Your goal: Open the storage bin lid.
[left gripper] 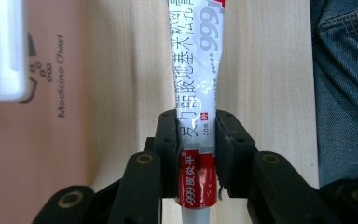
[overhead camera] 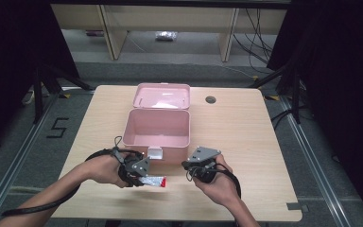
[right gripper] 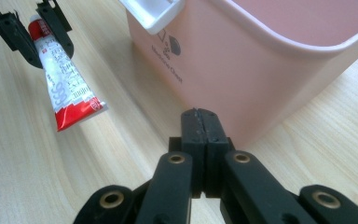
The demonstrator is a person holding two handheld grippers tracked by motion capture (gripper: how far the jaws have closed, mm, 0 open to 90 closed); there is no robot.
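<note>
A white and red ointment tube point(left gripper: 196, 88) is clamped near its cap end between the black jaws of my left gripper point(left gripper: 196, 140), which is shut on it. In the high view the left gripper point(overhead camera: 139, 178) holds the tube point(overhead camera: 154, 181) just above the table, in front of the open pink medicine chest point(overhead camera: 157, 127). The tube point(right gripper: 67, 88) hangs left of the chest's front wall point(right gripper: 242, 70) in the right gripper view. My right gripper point(right gripper: 204, 122) is shut with nothing between its pads, close to the chest's front right corner point(overhead camera: 187, 165).
The chest's lid point(overhead camera: 161, 96) lies open behind it and a white latch point(overhead camera: 154, 152) sticks out at its front. A round cable hole point(overhead camera: 211, 100) sits at the table's back right. Bare wood lies left and right of the chest.
</note>
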